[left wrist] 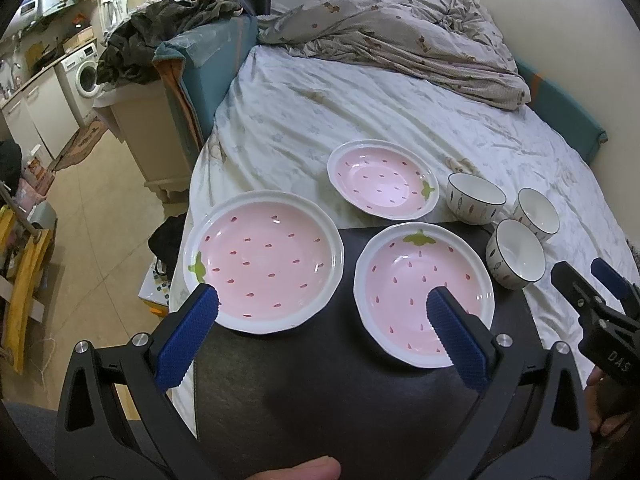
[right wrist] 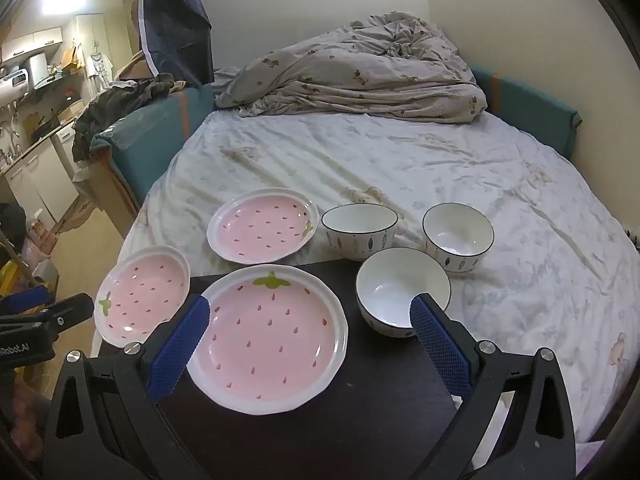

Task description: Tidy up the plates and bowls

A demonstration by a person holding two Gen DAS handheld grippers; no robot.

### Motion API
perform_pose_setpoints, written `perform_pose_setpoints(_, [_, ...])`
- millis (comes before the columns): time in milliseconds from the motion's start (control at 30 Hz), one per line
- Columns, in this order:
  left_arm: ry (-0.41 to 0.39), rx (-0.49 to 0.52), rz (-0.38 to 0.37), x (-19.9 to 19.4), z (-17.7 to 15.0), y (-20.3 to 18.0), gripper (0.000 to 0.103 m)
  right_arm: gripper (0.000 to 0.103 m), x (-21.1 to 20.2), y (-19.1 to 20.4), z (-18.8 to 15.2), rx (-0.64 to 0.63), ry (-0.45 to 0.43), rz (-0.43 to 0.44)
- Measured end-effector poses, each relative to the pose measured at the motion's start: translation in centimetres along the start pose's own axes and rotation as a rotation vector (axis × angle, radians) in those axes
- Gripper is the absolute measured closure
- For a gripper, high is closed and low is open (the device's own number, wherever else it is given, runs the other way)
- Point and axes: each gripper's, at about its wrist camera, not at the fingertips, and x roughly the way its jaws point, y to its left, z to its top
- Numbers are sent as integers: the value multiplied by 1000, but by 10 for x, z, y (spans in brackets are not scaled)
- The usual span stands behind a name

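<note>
Three pink strawberry plates and three white bowls sit at the near end of a bed [right wrist: 440,168] with a white sheet. Some of them rest on a dark board [right wrist: 360,400] that lies on the sheet.

The left claw [left wrist: 320,312] is spread wide and holds nothing. It hangs above the dark board, close to two plates. The left plate [left wrist: 264,260] sits just past its left blue finger [left wrist: 188,336], half on the board and half over the board's edge. The middle plate [left wrist: 420,280] sits under its right blue finger, all on the board. The far plate [left wrist: 380,180] lies farther away on the sheet, just beyond the board.

The right claw [right wrist: 308,340] is spread wide too and holds nothing. The middle plate [right wrist: 272,336] lies right between its two fingers, a little below them. The near bowl [right wrist: 400,288] sits by its right finger, on the corner of the board. The other two bowls are on the sheet behind it. One bowl [right wrist: 360,228] is next to the far plate [right wrist: 262,230], and the last bowl [right wrist: 458,236] is off to the right.

Each claw can see the other at the side of its picture. A crumpled blanket [right wrist: 360,76] lies at the far end of the bed.
</note>
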Motion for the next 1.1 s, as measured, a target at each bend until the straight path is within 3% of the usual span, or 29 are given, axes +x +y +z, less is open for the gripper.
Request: perform_pose_setpoints(1100, [18,-10,15,3,0,6,0,1,0,1,-1,-7,2,9])
